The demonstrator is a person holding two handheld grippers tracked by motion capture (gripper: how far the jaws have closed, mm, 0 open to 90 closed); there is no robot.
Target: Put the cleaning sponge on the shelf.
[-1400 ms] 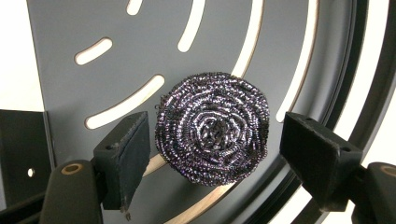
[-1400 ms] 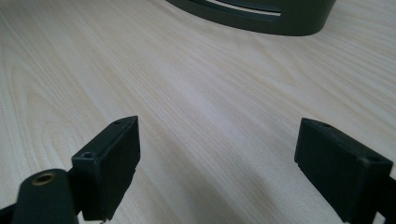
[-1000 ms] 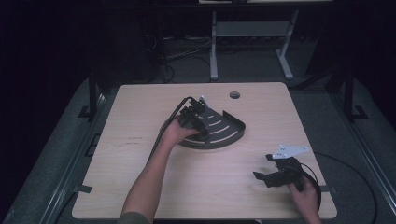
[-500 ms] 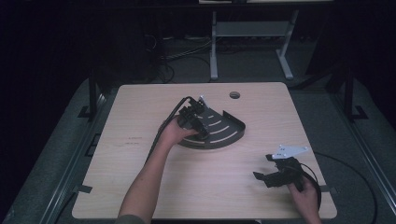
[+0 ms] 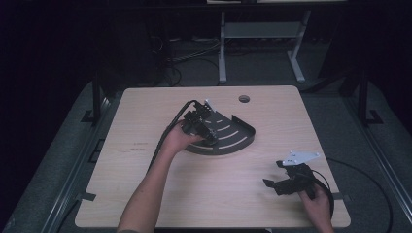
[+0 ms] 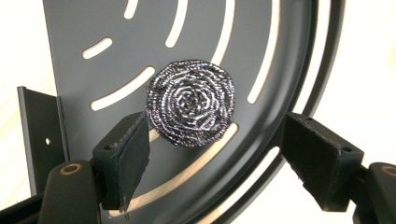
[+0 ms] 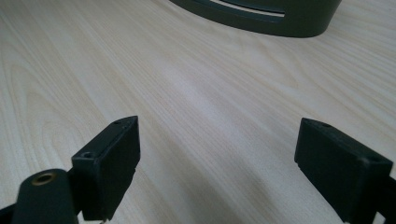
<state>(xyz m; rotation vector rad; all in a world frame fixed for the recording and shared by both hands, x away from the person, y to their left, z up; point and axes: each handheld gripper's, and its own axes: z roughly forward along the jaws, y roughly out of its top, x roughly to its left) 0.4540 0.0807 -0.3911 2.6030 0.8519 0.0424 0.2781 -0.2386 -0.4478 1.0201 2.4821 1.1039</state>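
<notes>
A dark grey fan-shaped tray with curved slots lies at the middle of the wooden table. A round steel-wool scourer rests flat on the tray. My left gripper hovers over the tray's left part, and in the left gripper view it is open, with the scourer just beyond and between its pads. My right gripper is held low near the table's front right, away from the tray. Seen in its own view, it is open over bare wood, with the tray's wall farther ahead.
The table has a round cable hole near its far edge. Cables trail from both grippers. Beyond the table stands a metal frame on a dark floor.
</notes>
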